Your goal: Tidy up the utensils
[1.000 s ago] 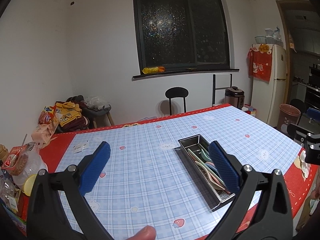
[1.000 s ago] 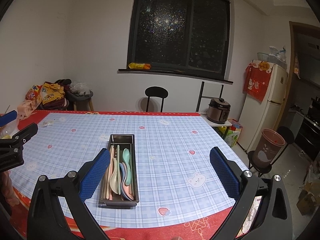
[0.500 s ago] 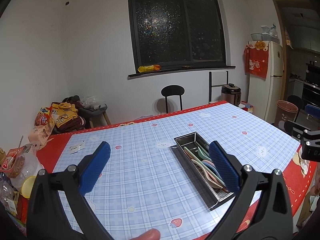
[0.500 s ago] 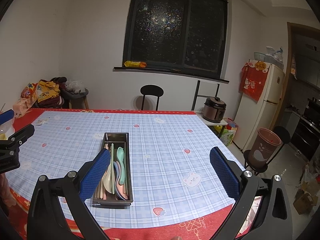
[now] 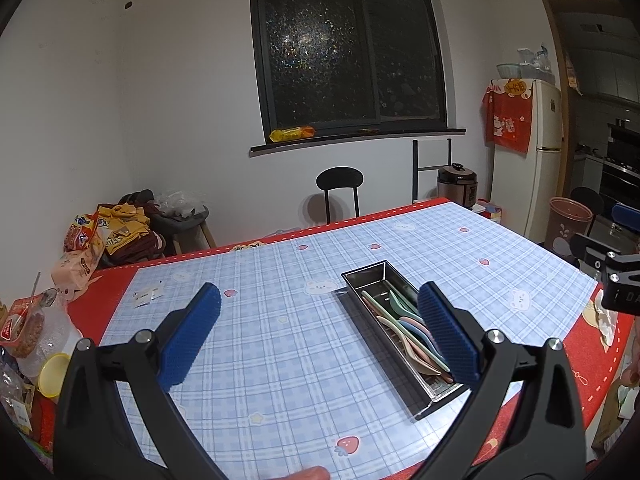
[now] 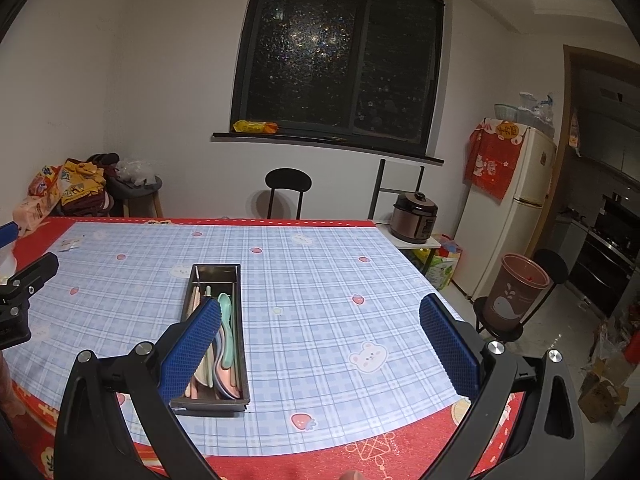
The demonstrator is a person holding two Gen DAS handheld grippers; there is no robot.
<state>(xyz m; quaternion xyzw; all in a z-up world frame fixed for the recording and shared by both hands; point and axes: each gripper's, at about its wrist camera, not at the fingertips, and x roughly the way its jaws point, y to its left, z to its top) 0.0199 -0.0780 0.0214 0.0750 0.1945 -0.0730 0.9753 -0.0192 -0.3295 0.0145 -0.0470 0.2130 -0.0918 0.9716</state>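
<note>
A long steel tray (image 5: 362, 277) lies on the blue checked tablecloth and holds several pastel spoons (image 5: 404, 322) and chopsticks. It also shows in the right wrist view (image 6: 216, 269), with the spoons (image 6: 226, 316) inside. My left gripper (image 5: 318, 334) is open and empty, held above the table's near edge, its right finger in front of the tray. My right gripper (image 6: 320, 344) is open and empty, held above the near edge, its left finger in front of the tray. Each gripper shows at the edge of the other's view.
The table (image 6: 320, 280) has a red border. Snack bags and a jar (image 5: 32, 328) crowd its left end. A black chair (image 6: 288, 188) stands behind it. A rice cooker (image 6: 414, 216), fridge (image 6: 508, 208) and brown bin (image 6: 518, 296) stand at the right.
Both grippers have risen and drawn back a little from the table, so the tray looks smaller and farther. Both stay open and empty. The tray has not moved.
</note>
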